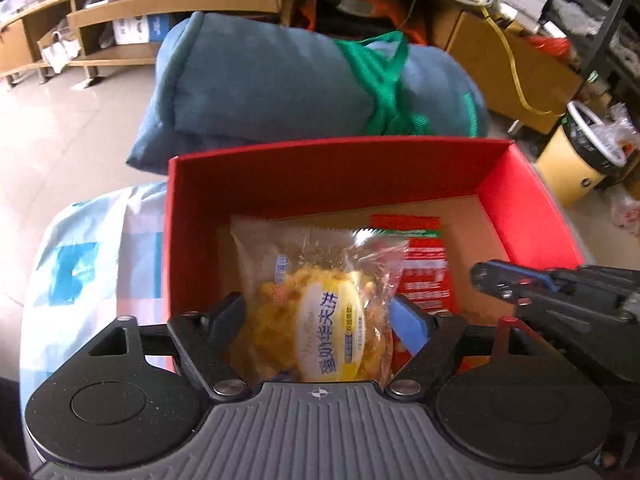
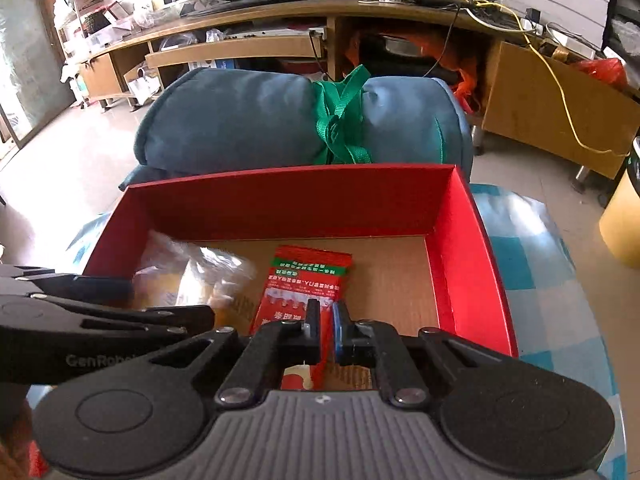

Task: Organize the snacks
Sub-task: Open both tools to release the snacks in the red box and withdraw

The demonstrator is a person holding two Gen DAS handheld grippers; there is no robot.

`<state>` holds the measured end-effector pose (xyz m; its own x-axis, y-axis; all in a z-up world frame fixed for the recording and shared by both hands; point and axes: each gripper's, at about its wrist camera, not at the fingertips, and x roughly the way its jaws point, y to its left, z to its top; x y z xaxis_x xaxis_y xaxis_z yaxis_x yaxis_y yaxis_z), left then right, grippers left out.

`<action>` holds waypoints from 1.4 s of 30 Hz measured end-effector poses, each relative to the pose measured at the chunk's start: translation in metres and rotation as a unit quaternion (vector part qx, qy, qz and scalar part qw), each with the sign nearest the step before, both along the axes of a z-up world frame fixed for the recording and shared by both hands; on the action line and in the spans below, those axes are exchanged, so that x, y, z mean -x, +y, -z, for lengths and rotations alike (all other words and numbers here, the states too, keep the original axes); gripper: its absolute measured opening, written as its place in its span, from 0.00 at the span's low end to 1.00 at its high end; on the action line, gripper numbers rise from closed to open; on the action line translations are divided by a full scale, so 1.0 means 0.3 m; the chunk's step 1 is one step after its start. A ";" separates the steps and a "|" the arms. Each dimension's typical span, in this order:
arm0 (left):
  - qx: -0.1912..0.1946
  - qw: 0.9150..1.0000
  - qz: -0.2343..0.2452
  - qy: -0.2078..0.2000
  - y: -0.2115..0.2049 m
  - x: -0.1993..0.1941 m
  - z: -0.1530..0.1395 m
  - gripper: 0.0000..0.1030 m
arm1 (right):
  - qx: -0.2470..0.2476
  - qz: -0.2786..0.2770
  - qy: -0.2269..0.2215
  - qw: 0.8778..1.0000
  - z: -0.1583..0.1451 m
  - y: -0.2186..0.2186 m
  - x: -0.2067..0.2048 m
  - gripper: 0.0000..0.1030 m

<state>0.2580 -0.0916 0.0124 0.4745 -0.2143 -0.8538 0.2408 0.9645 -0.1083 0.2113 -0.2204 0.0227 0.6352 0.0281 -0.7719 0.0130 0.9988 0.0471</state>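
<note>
Two snack packets lie inside the open red cardboard box (image 2: 460, 248) with the plain brown floor, which sits on a blue-and-white checked cloth (image 2: 536, 264). Toward the box's left wall is a clear plastic packet of yellow cake with a white-and-yellow oval label (image 1: 320, 320); the left gripper (image 1: 320, 320) hangs over it with its black fingers spread on either side. Whether the pads actually press the wrapper I cannot tell — the packet sits between them, nearly filling the gap. Near the middle of the box floor lies a flat red foil sachet with a green band at its top (image 2: 304, 288), its near end under the right gripper (image 2: 326, 320). That gripper is clenched, its fingers almost touching, with nothing visibly between them. Just beyond the box's far wall rests a rolled blue-grey cushion tied with green webbing straps (image 2: 248, 120) — behind it, a low wooden shelf unit (image 2: 224, 48).
</note>
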 end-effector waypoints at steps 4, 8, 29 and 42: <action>-0.003 1.000 -0.010 -0.008 0.016 0.011 -0.017 0.85 | 0.002 -0.003 -0.004 1.000 -0.015 0.006 0.013 0.07; -0.017 1.000 -0.008 -0.018 0.004 0.031 -0.028 0.86 | 0.010 -0.004 -0.007 1.000 -0.028 0.011 0.031 0.08; -0.016 0.998 -0.010 -0.054 0.056 0.144 -0.129 0.87 | 0.023 -0.021 -0.028 0.999 -0.107 0.053 0.152 0.13; -0.006 0.998 0.002 -0.058 0.076 0.251 -0.157 0.88 | 0.024 -0.035 -0.028 0.999 -0.118 0.081 0.250 0.17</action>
<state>0.1827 -0.0689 0.0594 0.5701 -0.2065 -0.7952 0.2550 0.9646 -0.0677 0.1363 -0.1960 0.0580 0.6752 0.0382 -0.7366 -0.0588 0.9983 -0.0022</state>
